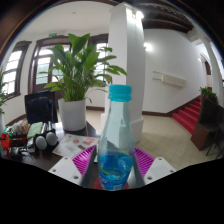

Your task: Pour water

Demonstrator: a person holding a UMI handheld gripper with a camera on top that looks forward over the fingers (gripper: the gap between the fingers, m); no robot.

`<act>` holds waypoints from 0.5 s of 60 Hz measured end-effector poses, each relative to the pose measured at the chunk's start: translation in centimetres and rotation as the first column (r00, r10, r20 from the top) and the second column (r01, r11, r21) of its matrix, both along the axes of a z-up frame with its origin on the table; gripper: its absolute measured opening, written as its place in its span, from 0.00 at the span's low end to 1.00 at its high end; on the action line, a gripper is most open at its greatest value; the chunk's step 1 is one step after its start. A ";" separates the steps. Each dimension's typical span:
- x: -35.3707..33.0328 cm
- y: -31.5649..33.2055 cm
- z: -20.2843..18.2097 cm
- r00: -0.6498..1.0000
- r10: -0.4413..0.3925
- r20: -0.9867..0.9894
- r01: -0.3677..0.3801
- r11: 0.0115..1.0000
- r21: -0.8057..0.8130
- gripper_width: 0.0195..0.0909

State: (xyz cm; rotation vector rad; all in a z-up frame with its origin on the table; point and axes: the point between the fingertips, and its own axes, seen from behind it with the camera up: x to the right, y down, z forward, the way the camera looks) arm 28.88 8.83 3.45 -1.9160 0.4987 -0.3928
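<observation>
Currently my tongs (113, 168) sit around the clear plastic water bottle with the light-blue screw cap (116, 140), which stands upright between the two magenta pads (85, 158). Both pads appear to meet the bottle's lower body, one at each side, so I judge the tongs clamped on it; no gap shows.

Handling, as a judgement: the bottle looks thin-walled and partly filled, blue-tinted liquid showing in the lower half. I expect moderate weight, sitting low, and walls that give under a hard squeeze. Smooth plastic could slip against the pads once tilted. The grip is on the lower body, below the shoulder, which suits the low weight. The cap appears on; no water can leave until it is off.

No receiving cup or glass is visible to me from here.

Room: the counter (160, 140) runs pale and bare to the right of the bottle, towards a red staircase (186, 113) well beyond. To the left lies clutter: a pair of black-and-white headphones (42, 139) and small items I cannot identify, near a white pot holding a broad-leaved green plant (72, 75) further back. A white pillar (125, 45) stands behind the bottle. A tilt to the right looks the freer direction; leftward risks the clutter.
</observation>
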 end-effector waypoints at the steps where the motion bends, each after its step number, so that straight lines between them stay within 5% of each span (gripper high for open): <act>1: 0.0 -0.2 -0.2 1.000 -0.002 -0.006 0.002 1.000 -0.009 0.73; 15: -2.9 -4.9 -0.1 0.996 0.020 -0.089 -0.019 1.000 0.010 0.78; 30: -11.3 -13.3 4.4 0.980 0.150 -0.132 -0.143 0.988 0.057 0.79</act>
